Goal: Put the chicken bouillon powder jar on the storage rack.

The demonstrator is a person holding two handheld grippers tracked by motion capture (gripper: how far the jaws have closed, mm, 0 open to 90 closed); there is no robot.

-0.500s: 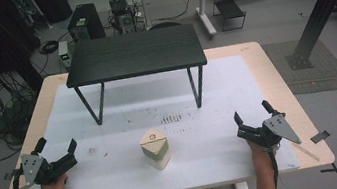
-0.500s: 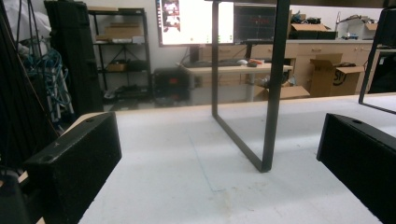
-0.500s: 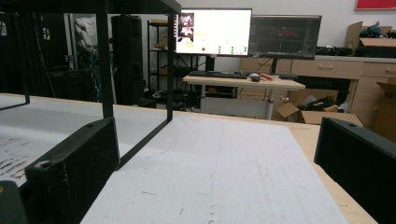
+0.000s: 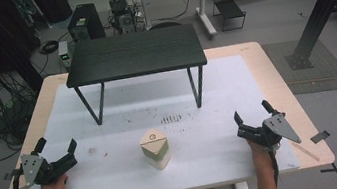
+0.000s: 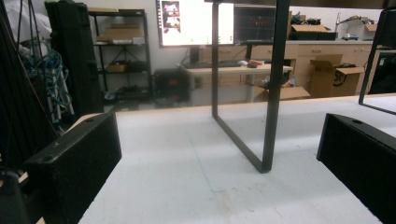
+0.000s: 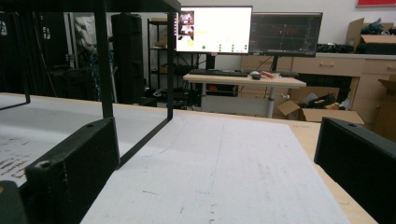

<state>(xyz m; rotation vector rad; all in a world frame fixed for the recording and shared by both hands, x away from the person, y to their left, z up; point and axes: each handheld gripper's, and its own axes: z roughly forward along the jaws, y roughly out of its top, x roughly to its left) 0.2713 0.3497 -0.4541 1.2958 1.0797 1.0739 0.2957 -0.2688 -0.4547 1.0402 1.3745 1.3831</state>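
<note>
The small cream container (image 4: 155, 149) stood upright on the white table (image 4: 216, 92), near its front edge and roughly midway between the two hands, with its long axis vertical and a round mark on its sloped top. The left gripper (image 4: 57, 153) rested well off to the container's left with its jaws spread wide and nothing between them; the right gripper (image 4: 251, 115) sat about as far off on the other side, jaws likewise parted and empty (both pointed away from the person, toward the black stand (image 4: 134, 54) at the back, rather than at the container). Each would have had to swing inward across bare tabletop to reach it. Neither hand looked clearly nearer, though I'd have judged the left marginally so, and a grip would most likely come from the side.
</note>
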